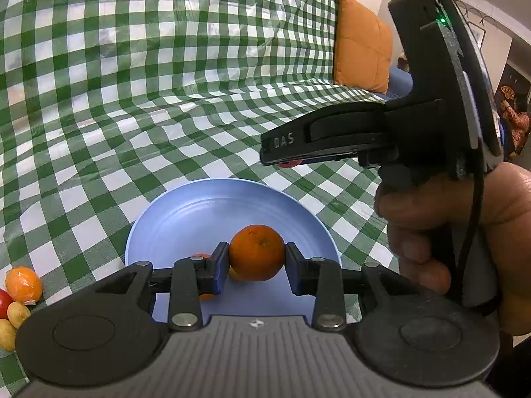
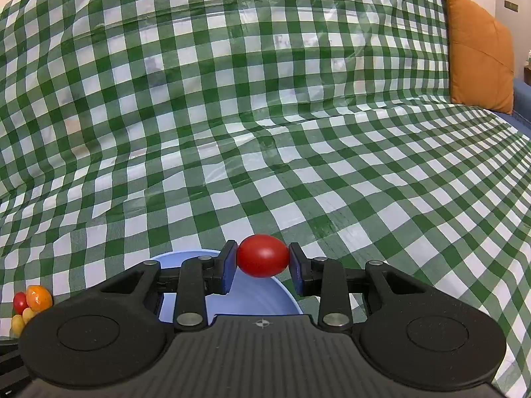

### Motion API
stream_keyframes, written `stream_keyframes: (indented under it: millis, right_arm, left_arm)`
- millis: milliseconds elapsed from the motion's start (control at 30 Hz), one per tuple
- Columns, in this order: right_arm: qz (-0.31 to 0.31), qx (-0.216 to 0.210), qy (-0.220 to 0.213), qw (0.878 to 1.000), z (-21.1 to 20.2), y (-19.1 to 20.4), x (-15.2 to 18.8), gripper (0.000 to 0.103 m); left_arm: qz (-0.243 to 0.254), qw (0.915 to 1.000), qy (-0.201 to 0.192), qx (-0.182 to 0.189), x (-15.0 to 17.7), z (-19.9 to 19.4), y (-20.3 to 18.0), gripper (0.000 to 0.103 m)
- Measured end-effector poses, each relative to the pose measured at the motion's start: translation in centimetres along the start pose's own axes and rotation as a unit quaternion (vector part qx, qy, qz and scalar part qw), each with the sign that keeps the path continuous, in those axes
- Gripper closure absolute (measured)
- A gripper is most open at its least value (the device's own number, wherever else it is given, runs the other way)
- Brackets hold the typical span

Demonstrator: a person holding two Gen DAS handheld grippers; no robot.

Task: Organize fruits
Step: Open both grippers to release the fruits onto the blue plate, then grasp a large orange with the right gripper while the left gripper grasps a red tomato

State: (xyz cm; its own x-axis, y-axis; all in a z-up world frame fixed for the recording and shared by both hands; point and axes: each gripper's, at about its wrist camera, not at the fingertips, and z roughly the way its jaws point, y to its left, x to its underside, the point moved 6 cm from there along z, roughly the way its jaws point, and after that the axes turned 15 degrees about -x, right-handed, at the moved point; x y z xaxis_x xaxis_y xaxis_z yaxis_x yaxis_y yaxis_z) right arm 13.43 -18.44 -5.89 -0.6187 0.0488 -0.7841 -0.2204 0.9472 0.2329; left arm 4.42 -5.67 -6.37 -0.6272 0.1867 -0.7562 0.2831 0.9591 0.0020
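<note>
My left gripper [image 1: 257, 258] clamps an orange [image 1: 257, 252] above the blue plate [image 1: 205, 212]. My right gripper [image 2: 263, 262] pinches a red tomato [image 2: 263, 256] over that plate's far rim.

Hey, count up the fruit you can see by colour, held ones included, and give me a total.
Orange: 3, one in the left tool, one behind it on the blue plate, one in the pile
Red: 2, one in the right tool, one in the pile
Yellow: 2, in the pile
Total: 7

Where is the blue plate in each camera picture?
Left wrist view: blue plate sits bottom centre, under the left gripper and its orange.
Right wrist view: only its rim peeks out low, behind the right gripper.
Shared landmark: orange cushion.
</note>
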Motion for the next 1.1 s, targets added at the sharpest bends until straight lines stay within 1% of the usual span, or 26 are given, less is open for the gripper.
stream_keyframes:
  millis: [33, 100, 133, 167, 367, 400, 467, 500, 600, 633, 733, 767, 800, 867, 933, 967, 1033, 1100]
  right_arm:
    - [0.001, -0.003, 0.003, 1.000, 0.1, 0.1, 0.0, 0.068]
    - [0.002, 0.000, 0.005, 1.000, 0.1, 0.1, 0.1, 0.057]
    - [0.002, 0.003, 0.004, 1.000, 0.1, 0.2, 0.0, 0.048]
    - [0.002, 0.003, 0.002, 1.000, 0.1, 0.2, 0.0, 0.046]
    - [0.006, 0.001, -0.007, 1.000, -0.1, 0.8, -0.4, 0.046]
    - [0.006, 0.000, -0.008, 1.000, 0.0, 0.9, -0.4, 0.046]
    - [0.004, -0.004, -0.010, 1.000, 0.0, 1.2, -0.5, 0.046]
    - [0.004, -0.005, -0.011, 1.000, 0.1, 1.4, -0.5, 0.046]
    - [0.001, -0.011, -0.015, 1.000, 0.2, 2.1, -0.6, 0.046]
    - [0.001, -0.013, -0.016, 1.000, 0.2, 2.4, -0.6, 0.046]
    - [-0.002, -0.024, -0.018, 1.000, 0.5, 3.3, -0.7, 0.048]
    - [-0.004, -0.026, -0.019, 0.999, 0.5, 3.6, -0.7, 0.053]
    - [-0.006, -0.032, -0.020, 0.999, 0.6, 4.0, -0.7, 0.055]
    - [-0.010, -0.045, -0.021, 0.999, 0.7, 4.8, -0.7, 0.065]
    - [-0.017, -0.058, -0.024, 0.998, 0.8, 5.7, -0.8, 0.070]
    - [-0.019, -0.064, -0.026, 0.997, 0.8, 6.1, -0.9, 0.071]
    - [-0.022, -0.078, -0.028, 0.996, 0.9, 7.0, -1.0, 0.074]
    - [-0.027, -0.093, -0.026, 0.995, 1.1, 8.1, -1.0, 0.075]
  left_arm:
    - [0.000, 1.0000, 0.000, 0.001, 0.0, -0.1, 0.0, 0.062]
    - [-0.004, 1.0000, -0.005, 0.005, -0.2, -0.3, 0.1, 0.062]
    - [-0.007, 0.9999, -0.007, 0.005, -0.3, -0.5, 0.2, 0.062]
    - [-0.012, 0.9999, -0.009, 0.005, -0.4, -0.6, 0.4, 0.062]
    - [-0.045, 0.9989, -0.014, -0.003, -1.0, -1.0, 1.9, 0.062]
    - [-0.050, 0.9986, -0.015, -0.008, -1.1, -1.1, 2.3, 0.064]
    - [-0.058, 0.9980, -0.019, -0.019, -1.3, -1.3, 3.0, 0.071]
    - [-0.061, 0.9977, -0.020, -0.023, -1.4, -1.5, 3.4, 0.077]
    - [-0.080, 0.9957, -0.025, -0.041, -1.6, -2.0, 5.0, 0.083]
    - [-0.087, 0.9948, -0.026, -0.047, -1.7, -2.2, 5.6, 0.085]
    - [-0.111, 0.9911, -0.028, -0.068, -2.0, -2.7, 7.9, 0.085]
    - [-0.119, 0.9895, -0.029, -0.077, -2.0, -2.9, 8.8, 0.085]
    - [-0.130, 0.9873, -0.029, -0.088, -2.1, -3.1, 9.9, 0.085]
    - [-0.156, 0.9817, -0.025, -0.107, -2.1, -3.5, 12.1, 0.085]
    - [-0.183, 0.9742, -0.021, -0.131, -1.9, -3.9, 14.5, 0.085]
    - [-0.196, 0.9695, -0.019, -0.145, -1.7, -4.2, 15.8, 0.085]
    - [-0.226, 0.9577, -0.008, -0.178, -1.0, -4.9, 18.5, 0.085]
    - [-0.258, 0.9428, 0.011, -0.211, 0.0, -5.7, 21.1, 0.085]
